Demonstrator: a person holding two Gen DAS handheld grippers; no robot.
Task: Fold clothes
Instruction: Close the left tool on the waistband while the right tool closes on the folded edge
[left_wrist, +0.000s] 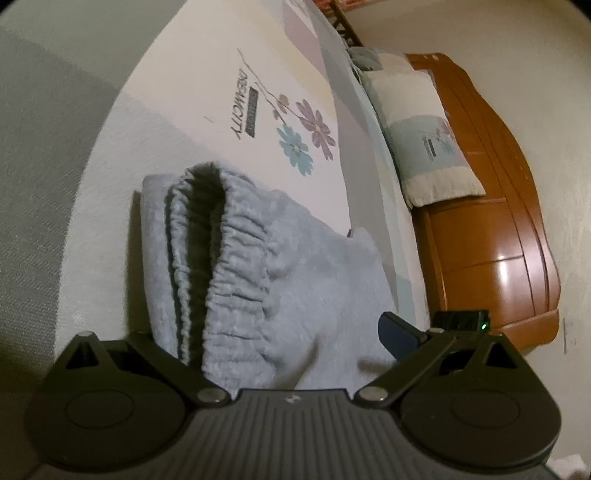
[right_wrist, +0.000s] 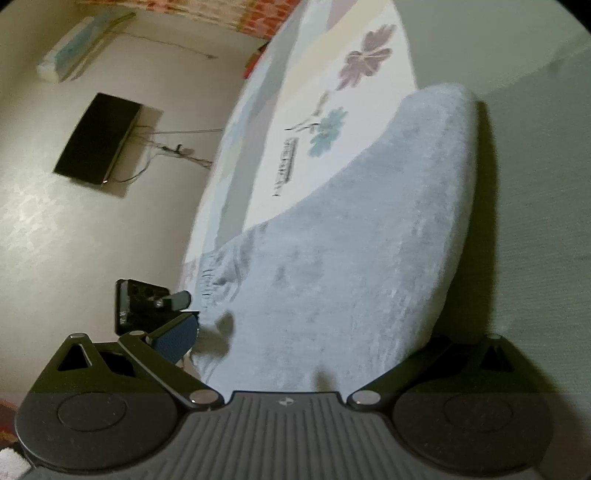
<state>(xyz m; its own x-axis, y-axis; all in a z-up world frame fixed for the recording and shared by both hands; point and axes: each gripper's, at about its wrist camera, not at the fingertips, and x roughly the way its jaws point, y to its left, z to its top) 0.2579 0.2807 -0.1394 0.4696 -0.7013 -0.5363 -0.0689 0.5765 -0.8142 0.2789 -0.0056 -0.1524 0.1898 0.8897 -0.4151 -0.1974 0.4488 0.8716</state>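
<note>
Fleece trousers (left_wrist: 280, 266), pale grey-blue, lie folded on the flowered bed (left_wrist: 229, 110), between the spread fingers of both the left tool (left_wrist: 273, 332) and right tool (right_wrist: 306, 339), gripped by neither.

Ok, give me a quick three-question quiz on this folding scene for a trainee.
1. True or false: the pants lie on the bed.
2. What hangs on the wall in the right wrist view? A) clock B) TV C) mirror
3. Fill in: the left gripper is ___ (open or shut).
Key: 1 true; 2 B; 3 open.
</note>
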